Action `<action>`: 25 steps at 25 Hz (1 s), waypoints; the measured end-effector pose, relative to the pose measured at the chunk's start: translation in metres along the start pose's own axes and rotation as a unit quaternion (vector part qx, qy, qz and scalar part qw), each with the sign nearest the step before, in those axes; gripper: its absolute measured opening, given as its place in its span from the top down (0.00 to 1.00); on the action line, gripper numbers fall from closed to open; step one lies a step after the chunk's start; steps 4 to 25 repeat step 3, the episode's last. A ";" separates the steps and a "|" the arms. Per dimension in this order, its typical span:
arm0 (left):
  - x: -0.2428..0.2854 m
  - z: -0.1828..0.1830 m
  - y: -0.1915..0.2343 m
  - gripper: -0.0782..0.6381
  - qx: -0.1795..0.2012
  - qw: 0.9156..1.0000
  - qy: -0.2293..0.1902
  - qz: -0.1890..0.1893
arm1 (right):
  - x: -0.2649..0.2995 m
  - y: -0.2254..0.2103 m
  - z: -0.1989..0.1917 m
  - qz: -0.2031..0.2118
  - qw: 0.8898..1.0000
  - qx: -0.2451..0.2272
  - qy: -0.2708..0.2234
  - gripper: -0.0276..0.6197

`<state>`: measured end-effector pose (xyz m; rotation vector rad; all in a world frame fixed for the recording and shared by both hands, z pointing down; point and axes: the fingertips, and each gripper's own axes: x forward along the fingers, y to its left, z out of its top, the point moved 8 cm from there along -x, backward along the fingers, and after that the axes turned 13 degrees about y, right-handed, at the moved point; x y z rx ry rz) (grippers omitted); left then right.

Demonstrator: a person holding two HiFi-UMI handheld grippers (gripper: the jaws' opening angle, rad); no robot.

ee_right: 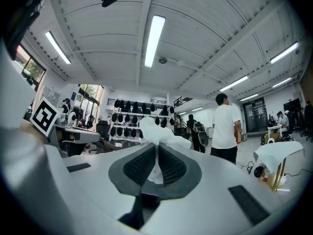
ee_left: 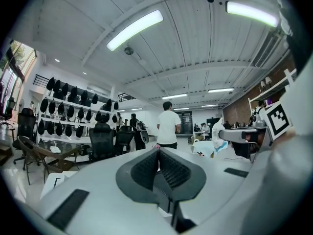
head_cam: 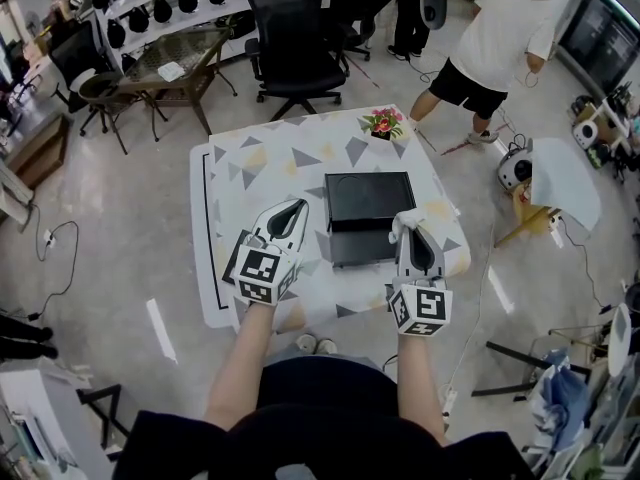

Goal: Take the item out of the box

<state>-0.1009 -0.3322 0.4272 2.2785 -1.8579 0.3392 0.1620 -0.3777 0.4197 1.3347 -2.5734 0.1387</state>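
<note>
A black box (head_cam: 368, 218) lies closed on the patterned table (head_cam: 232, 173), between my two grippers. My right gripper (head_cam: 408, 224) is at the box's right front corner, tilted upward. It is shut on a crumpled white item (head_cam: 405, 218). In the right gripper view the white item (ee_right: 159, 131) sticks up from between the ribbed pads (ee_right: 139, 166), with my right gripper (ee_right: 157, 149) raised toward the ceiling. My left gripper (head_cam: 296, 207) hovers just left of the box. In the left gripper view my left gripper (ee_left: 158, 152) has its jaws together with nothing between them.
A small flower pot (head_cam: 383, 124) stands at the table's far edge. Beyond it are a black office chair (head_cam: 292, 43) and a glass side table (head_cam: 175, 58). A person in a white shirt (head_cam: 495, 43) stands at the far right, near gear on the floor (head_cam: 560, 180).
</note>
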 end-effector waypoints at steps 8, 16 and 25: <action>0.001 0.001 0.000 0.86 -0.001 1.000 -0.001 0.000 | 0.001 -0.001 0.000 -0.003 1.000 -0.001 0.003 0.92; 0.001 0.001 0.000 0.86 -0.001 1.000 -0.001 0.000 | 0.001 -0.001 0.000 -0.003 1.000 -0.001 0.003 0.92; 0.001 0.001 0.000 0.86 -0.001 1.000 -0.001 0.000 | 0.001 -0.001 0.000 -0.003 1.000 -0.001 0.003 0.92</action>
